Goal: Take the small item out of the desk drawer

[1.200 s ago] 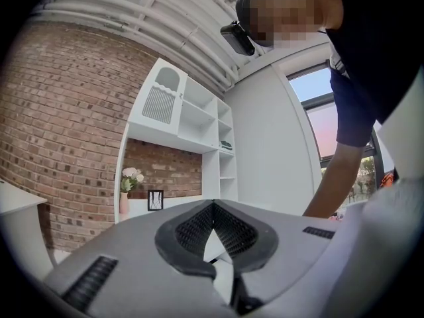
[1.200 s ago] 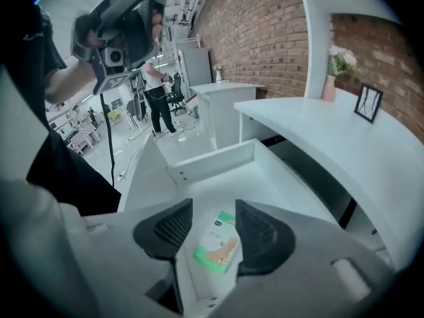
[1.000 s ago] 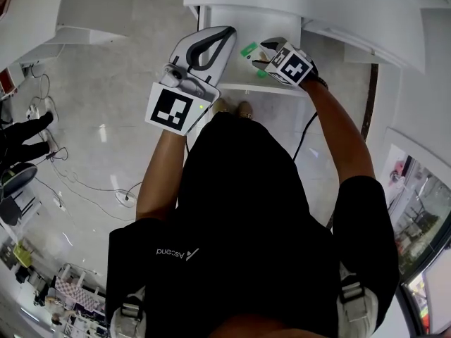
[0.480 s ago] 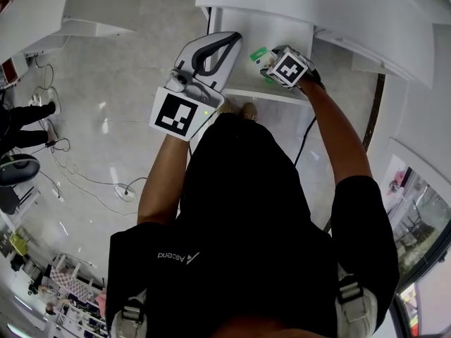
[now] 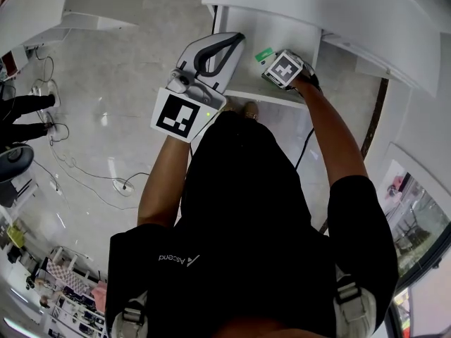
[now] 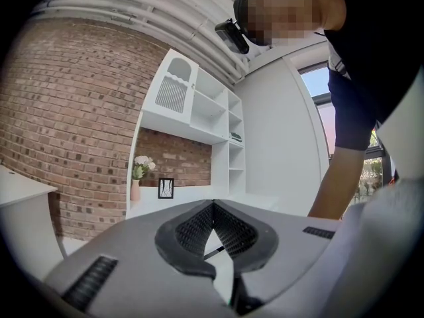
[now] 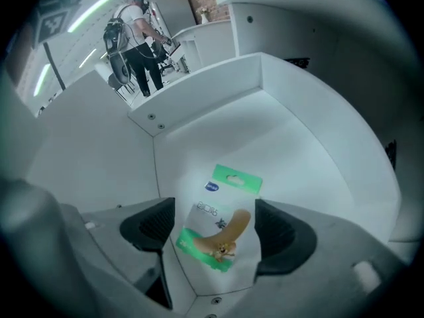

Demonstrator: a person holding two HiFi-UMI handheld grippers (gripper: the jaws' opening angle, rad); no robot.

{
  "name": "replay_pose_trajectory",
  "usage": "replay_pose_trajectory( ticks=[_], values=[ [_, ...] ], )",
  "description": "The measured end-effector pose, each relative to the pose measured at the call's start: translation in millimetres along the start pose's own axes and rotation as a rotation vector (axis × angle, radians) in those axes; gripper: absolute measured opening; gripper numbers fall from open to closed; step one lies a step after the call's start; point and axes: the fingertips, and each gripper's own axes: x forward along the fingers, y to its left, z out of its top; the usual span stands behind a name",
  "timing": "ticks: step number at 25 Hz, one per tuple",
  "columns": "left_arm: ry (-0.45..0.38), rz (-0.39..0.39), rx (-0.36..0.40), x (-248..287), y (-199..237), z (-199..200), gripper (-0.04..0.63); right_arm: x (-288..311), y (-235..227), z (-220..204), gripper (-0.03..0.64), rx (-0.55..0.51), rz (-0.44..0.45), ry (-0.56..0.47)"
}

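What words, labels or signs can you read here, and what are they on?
"Ascend": on the black shirt, upside down in the head view.
Packet in the drawer: a blue oval logo and a short printed line, both too blurred to read.
Left cube and right cube: square patterns, no letters.
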Motion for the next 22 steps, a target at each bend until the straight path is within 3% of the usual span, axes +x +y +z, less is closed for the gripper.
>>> replay_pose_trajectory(
  ticks=[12, 22],
  values=[
    [0.014, 0.020, -0.014, -4.3, 9.7, -7.7, -0.002, 9.1, -4.7, 20.3, 0.364, -0.011, -0.083, -0.030],
    [0.027, 0.016, -0.020, -6.0, 12.2, -16.5, -0.002, 26.0, -11.2, 3.9, 0.370, 0.006, -0.105, 0.025]
  ],
)
